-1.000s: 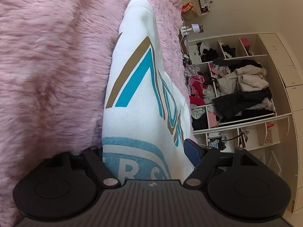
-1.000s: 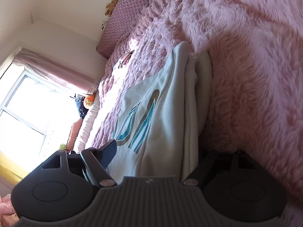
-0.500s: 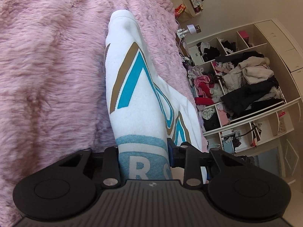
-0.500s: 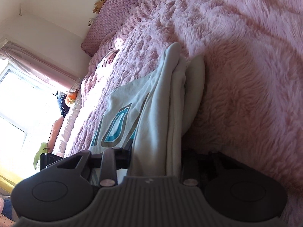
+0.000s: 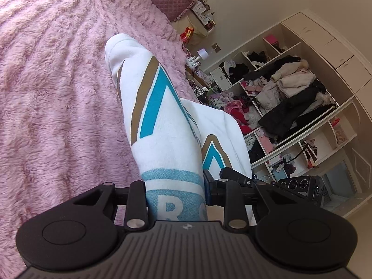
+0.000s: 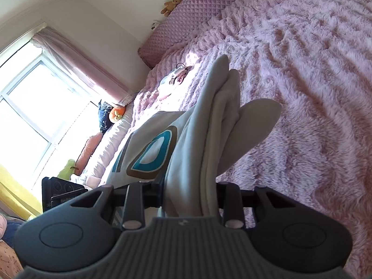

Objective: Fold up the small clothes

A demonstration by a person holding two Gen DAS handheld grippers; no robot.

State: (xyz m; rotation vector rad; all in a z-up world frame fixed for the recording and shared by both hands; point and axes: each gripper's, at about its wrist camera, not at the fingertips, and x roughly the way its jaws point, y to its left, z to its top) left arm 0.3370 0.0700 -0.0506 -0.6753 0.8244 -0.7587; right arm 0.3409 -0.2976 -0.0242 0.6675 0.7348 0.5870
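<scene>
Both the left gripper (image 5: 175, 195) and right gripper (image 6: 189, 200) clamp 1 white, teal-and-tan printed sweatshirt (image 5: 160, 116), stretching lengthwise straight ahead over the pink furry blanket (image 5: 58, 93).

Bedroom (pink bed (image 6: 313, 74), clothes shelves (image 5: 290, 97))

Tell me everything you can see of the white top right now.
The white top looks like soft, thick knit, printed with teal letters outlined in tan and a pale blue band near the edge held. It is folded into several layers. The left gripper and right gripper are each shut on an edge, holding it partly lifted above the pink blanket. In the right view the stacked layers stand edge-on, one rounded flap hanging apart.
</scene>
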